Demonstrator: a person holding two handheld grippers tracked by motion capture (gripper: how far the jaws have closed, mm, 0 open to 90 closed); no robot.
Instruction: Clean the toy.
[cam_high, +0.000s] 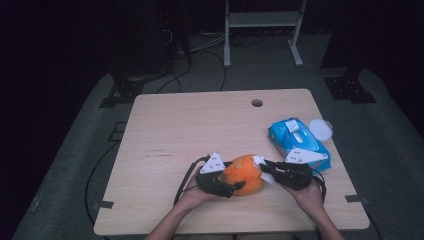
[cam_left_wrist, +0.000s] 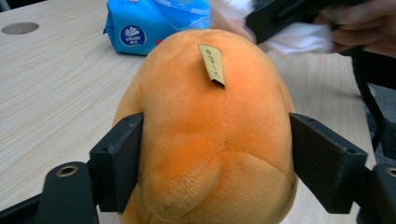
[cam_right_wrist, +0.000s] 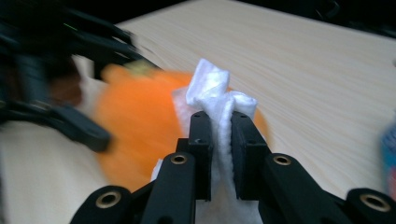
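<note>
An orange plush toy (cam_high: 245, 172) (cam_left_wrist: 210, 130) lies on the wooden table (cam_high: 200, 125) near its front edge, with a small paper tag (cam_left_wrist: 212, 63) on top. My left gripper (cam_high: 234, 176) (cam_left_wrist: 215, 154) comes in from the left, and both pads press into the toy's sides. From the right, my right gripper (cam_high: 262, 164) (cam_right_wrist: 222, 126) is shut on a crumpled white wipe (cam_right_wrist: 210, 86) (cam_high: 265, 175). The wipe is held against the toy's (cam_right_wrist: 140, 126) right side. The left gripper view also shows the right gripper (cam_left_wrist: 280, 18) with the wipe (cam_left_wrist: 299, 39) behind the toy.
A blue pack of wet wipes (cam_high: 297, 142) (cam_left_wrist: 154, 23) lies at the table's right, flap open, with a round white lid (cam_high: 320, 129) beside it. A cable hole (cam_high: 257, 103) sits near the far edge. Beyond the table are a dark floor, cables and a white frame.
</note>
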